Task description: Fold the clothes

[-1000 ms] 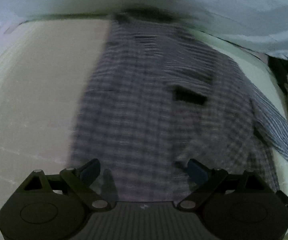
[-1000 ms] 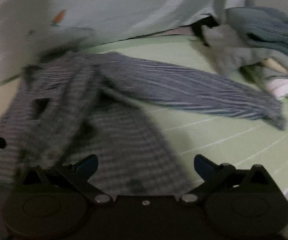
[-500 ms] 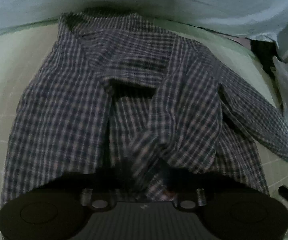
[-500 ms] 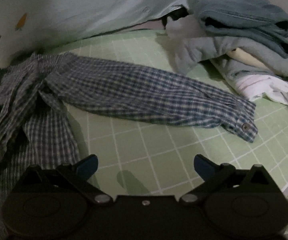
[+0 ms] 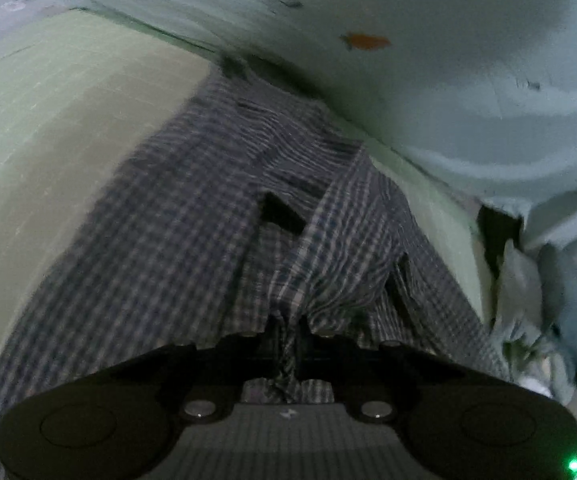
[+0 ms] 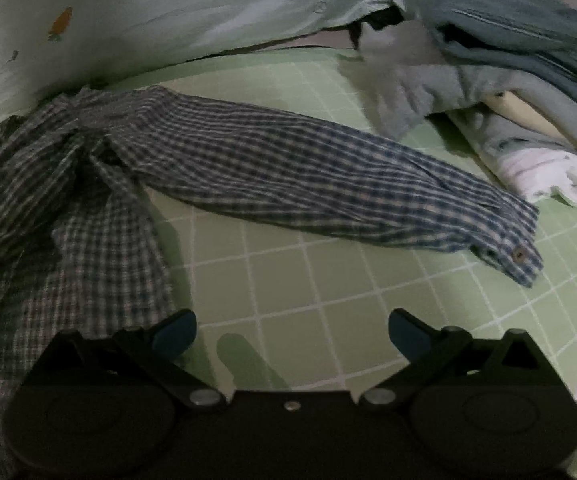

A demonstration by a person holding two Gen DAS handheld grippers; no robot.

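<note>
Checked cotton: plaid shirt bunched in left gripper, jaws just pinched tight on a fold. Right gripper spread wide over green grid mat, empty.

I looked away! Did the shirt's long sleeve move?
No. The sleeve lies stretched toward the pile of clothes, as half a second earlier.

Looks like home laundry corner to me. I see green grid mat covering tabletop, plaid shirt spread on it, pile of clothes at upper right, pale printed sheet draped across top of frame.
</note>
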